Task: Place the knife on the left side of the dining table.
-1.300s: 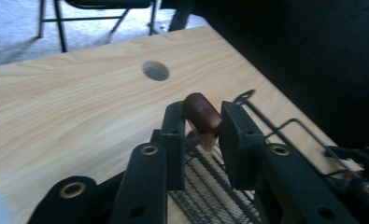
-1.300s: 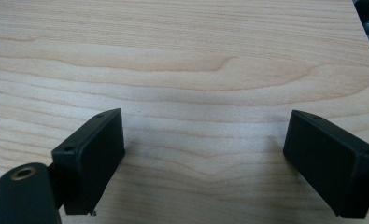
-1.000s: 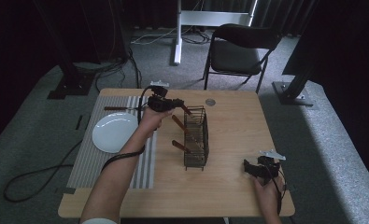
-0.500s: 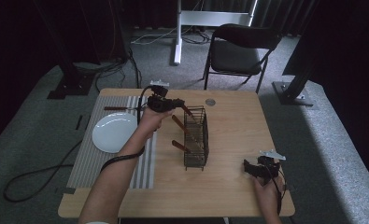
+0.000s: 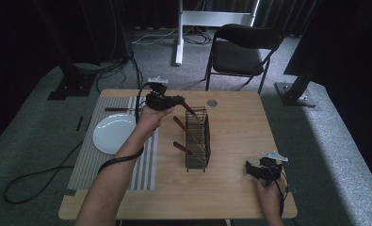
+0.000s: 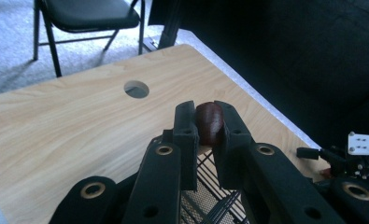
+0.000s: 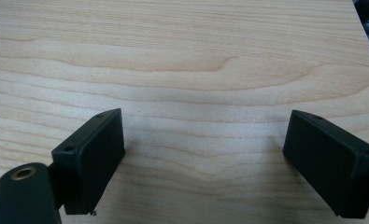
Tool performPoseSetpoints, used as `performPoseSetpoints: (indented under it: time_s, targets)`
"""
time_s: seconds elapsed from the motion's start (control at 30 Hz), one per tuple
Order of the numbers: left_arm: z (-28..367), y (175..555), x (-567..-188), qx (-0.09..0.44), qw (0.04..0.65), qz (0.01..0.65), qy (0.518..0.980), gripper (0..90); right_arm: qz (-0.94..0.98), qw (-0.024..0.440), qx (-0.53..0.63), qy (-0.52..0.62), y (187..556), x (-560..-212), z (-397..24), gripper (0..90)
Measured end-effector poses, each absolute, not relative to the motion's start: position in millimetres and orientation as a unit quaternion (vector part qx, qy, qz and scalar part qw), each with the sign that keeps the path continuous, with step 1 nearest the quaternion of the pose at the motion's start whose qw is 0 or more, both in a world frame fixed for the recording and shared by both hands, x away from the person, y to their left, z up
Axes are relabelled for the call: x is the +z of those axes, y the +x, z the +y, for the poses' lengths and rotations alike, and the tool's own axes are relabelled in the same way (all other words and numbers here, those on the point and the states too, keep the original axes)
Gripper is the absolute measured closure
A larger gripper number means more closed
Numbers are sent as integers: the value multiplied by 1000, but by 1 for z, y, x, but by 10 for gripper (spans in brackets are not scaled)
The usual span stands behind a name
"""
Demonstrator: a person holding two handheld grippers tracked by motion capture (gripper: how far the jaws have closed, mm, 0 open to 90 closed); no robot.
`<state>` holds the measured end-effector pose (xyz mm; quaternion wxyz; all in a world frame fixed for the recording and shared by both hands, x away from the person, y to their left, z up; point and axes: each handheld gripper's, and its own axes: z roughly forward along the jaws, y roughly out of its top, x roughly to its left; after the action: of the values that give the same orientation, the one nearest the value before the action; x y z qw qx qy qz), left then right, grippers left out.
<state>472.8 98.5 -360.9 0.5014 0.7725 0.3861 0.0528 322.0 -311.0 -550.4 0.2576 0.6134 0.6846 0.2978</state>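
Left claw (image 6: 204, 122) clamps brown handle (image 6: 209, 120), slanting into wire basket (image 5: 197, 139); right claw (image 7: 204, 163) apart.

This looks like a recording studio or lab set up for data capture, not a home. A single wooden table (image 5: 230, 188) stands on grey carpet (image 5: 325, 141), ringed by black curtains (image 5: 348, 42) that shut out the rest of the room. Black stand bases (image 5: 296, 92) sit on the floor at its corners, a white stand post (image 5: 179, 33) rises behind it, cables (image 5: 37, 176) trail across the carpet, and a black folding chair (image 5: 242, 49) waits at the far side.
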Motion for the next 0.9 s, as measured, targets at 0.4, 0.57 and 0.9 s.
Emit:
performPoseSetpoints:
  time_s: [0.4, 0.57, 0.9]
  targets:
    - [108, 464, -337, 66, 509, 384, 768, 812, 684, 257, 298, 614, 322, -550, -311, 119]
    - [114, 460, -327, 72, 513, 384, 764, 812, 685, 258, 298, 613, 322, -550, -311, 119]
    - [127, 451, -311, 79, 523, 385, 756, 812, 685, 258, 298, 613, 322, -550, -311, 119]
